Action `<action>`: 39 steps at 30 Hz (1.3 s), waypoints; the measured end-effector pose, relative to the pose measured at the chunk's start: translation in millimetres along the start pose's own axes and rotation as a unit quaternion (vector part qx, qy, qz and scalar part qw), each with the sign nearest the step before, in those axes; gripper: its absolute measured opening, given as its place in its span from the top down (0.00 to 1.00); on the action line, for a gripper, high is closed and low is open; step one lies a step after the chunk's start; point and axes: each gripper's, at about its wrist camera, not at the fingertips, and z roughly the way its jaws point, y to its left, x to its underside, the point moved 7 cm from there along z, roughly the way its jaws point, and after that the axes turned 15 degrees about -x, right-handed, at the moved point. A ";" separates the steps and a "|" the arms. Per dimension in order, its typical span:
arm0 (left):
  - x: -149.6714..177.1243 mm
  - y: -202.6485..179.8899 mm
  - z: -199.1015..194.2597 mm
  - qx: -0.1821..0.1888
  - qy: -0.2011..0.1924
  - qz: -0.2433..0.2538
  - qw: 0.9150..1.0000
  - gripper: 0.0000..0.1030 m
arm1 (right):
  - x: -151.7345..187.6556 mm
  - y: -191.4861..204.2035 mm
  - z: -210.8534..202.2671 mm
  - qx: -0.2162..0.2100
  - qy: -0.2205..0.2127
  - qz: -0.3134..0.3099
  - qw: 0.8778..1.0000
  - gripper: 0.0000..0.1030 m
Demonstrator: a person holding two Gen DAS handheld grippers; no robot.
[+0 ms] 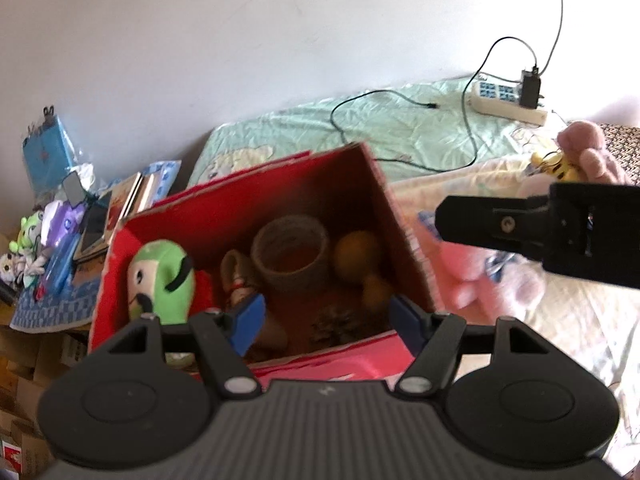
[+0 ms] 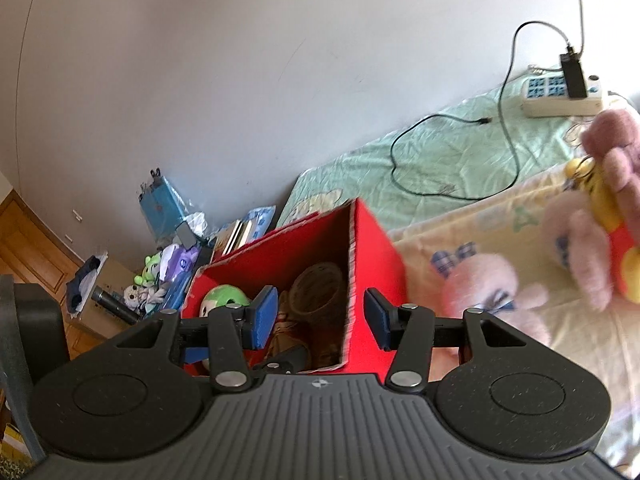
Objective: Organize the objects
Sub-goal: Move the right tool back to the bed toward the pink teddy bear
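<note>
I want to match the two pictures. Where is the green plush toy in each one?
Left wrist view: green plush toy lies in the red box's left end, lower left of the picture.
Right wrist view: green plush toy peeks out just left of the right gripper's left finger.
Shared landmark: the woven basket inside the box.

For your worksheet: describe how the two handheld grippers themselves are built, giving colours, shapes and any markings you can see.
Both the left gripper and the right gripper look alike: a dark grey ribbed body with a small round mark at the front, two black round discs, black linkage arms with silver rivets, and two flat blue finger pads. No sleeves or cables on them show.
</note>
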 end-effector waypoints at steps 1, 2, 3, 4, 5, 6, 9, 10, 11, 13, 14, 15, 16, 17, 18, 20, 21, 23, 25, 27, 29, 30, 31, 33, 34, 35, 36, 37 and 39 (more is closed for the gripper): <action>-1.9 -4.4 -2.2 0.001 -0.002 0.001 1.000 0.30 | -2.6 -3.5 -4.5 0.002 -0.003 0.001 1.000 0.50; -4.0 -9.6 -4.3 0.002 -0.004 0.003 1.000 0.29 | -4.5 -6.6 -8.7 0.003 -0.005 0.001 1.000 0.50; -5.3 -14.6 -6.3 0.002 -0.006 0.005 1.000 0.29 | -6.4 -9.8 -12.6 0.004 -0.007 0.003 1.000 0.50; -6.6 -20.6 -8.1 0.002 -0.008 0.007 1.000 0.29 | -7.9 -13.7 -17.0 0.006 -0.008 0.004 1.000 0.50; -7.7 -25.9 -9.5 0.004 -0.008 0.009 1.000 0.28 | -9.0 -17.2 -21.4 0.007 -0.010 0.006 1.000 0.50; -8.5 -31.3 -10.8 0.006 -0.008 0.011 1.000 0.28 | -10.2 -21.3 -25.2 0.008 -0.011 0.008 1.000 0.50; -10.0 -49.1 -15.1 0.011 -0.010 0.017 1.000 0.28 | -12.4 -32.8 -36.9 0.013 -0.013 0.013 1.000 0.50; -10.6 -55.2 -16.6 0.012 -0.011 0.019 1.000 0.28 | -13.3 -36.9 -41.5 0.015 -0.014 0.013 1.000 0.50; -11.7 -61.5 -18.4 0.014 -0.012 0.021 1.000 0.28 | -14.0 -40.3 -45.5 0.017 -0.014 0.014 1.000 0.50; -12.9 -71.9 -22.0 0.018 -0.014 0.025 0.999 0.27 | -15.8 -47.0 -53.2 0.020 -0.014 0.015 1.000 0.50; -13.7 -78.0 -23.4 0.020 -0.014 0.027 0.999 0.27 | -16.6 -49.9 -56.7 0.023 -0.014 0.015 1.000 0.50; -14.7 -83.3 -24.3 0.021 -0.014 0.028 0.999 0.27 | -17.3 -53.0 -60.3 0.025 -0.015 0.016 0.999 0.50; -15.4 -88.6 -25.2 0.023 -0.014 0.030 0.999 0.26 | -18.1 -56.6 -64.1 0.027 -0.015 0.017 0.999 0.50; -15.9 -94.0 -25.7 0.025 -0.013 0.032 0.999 0.26 | -18.7 -60.2 -67.2 0.029 -0.015 0.018 0.999 0.50; -16.0 -98.7 -26.2 0.027 -0.012 0.034 0.999 0.26 | -19.3 -64.0 -70.0 0.030 -0.015 0.019 0.999 0.50; -16.1 -108.6 -26.6 0.030 -0.009 0.038 0.999 0.26 | -20.1 -71.1 -76.8 0.035 -0.015 0.022 0.999 0.50; -16.0 -113.7 -26.9 0.032 -0.007 0.040 0.999 0.26 | -20.1 -75.3 -80.2 0.037 -0.015 0.024 0.999 0.50; -15.6 -124.2 -28.2 0.035 -0.005 0.044 0.998 0.26 | -20.2 -82.1 -86.6 0.041 -0.015 0.026 0.999 0.50; -15.5 -133.6 -29.7 0.038 -0.004 0.049 0.998 0.25 | -20.1 -88.9 -93.4 0.045 -0.016 0.030 0.998 0.50; -15.6 -142.7 -31.5 0.041 -0.004 0.053 0.998 0.25 | -20.3 -95.2 -99.3 0.048 -0.017 0.034 0.998 0.50; -16.0 -150.0 -32.8 0.043 -0.003 0.057 0.997 0.24 | -20.6 -100.2 -103.6 0.051 -0.018 0.037 0.998 0.50; -16.3 -153.0 -33.3 0.044 -0.003 0.058 0.997 0.24 | -20.7 -102.4 -106.1 0.052 -0.019 0.038 0.998 0.50; -16.8 -156.3 -33.8 0.046 -0.003 0.059 0.997 0.23 | -20.9 -105.3 -108.8 0.053 -0.019 0.040 0.998 0.50; -18.0 -163.2 -34.0 0.049 -0.002 0.061 0.997 0.23 | -21.2 -110.0 -113.3 0.056 -0.021 0.042 0.997 0.50; -18.3 -166.8 -33.9 0.050 -0.002 0.063 0.997 0.23 | -21.5 -112.9 -115.7 0.057 -0.023 0.044 0.997 0.50; -18.4 -170.0 -33.8 0.051 -0.001 0.064 0.997 0.22 | -21.6 -115.0 -117.5 0.057 -0.023 0.046 0.997 0.50; -18.6 -173.6 -33.4 0.053 0.000 0.066 0.996 0.22 | -22.2 -118.1 -119.4 0.058 -0.024 0.048 0.997 0.50; -19.0 -177.3 -32.8 0.055 0.002 0.068 0.996 0.22 | -23.1 -121.6 -121.8 0.060 -0.025 0.050 0.997 0.50; -19.1 -184.8 -31.3 0.060 0.006 0.071 0.996 0.22 | -24.7 -127.4 -126.1 0.062 -0.028 0.054 0.996 0.50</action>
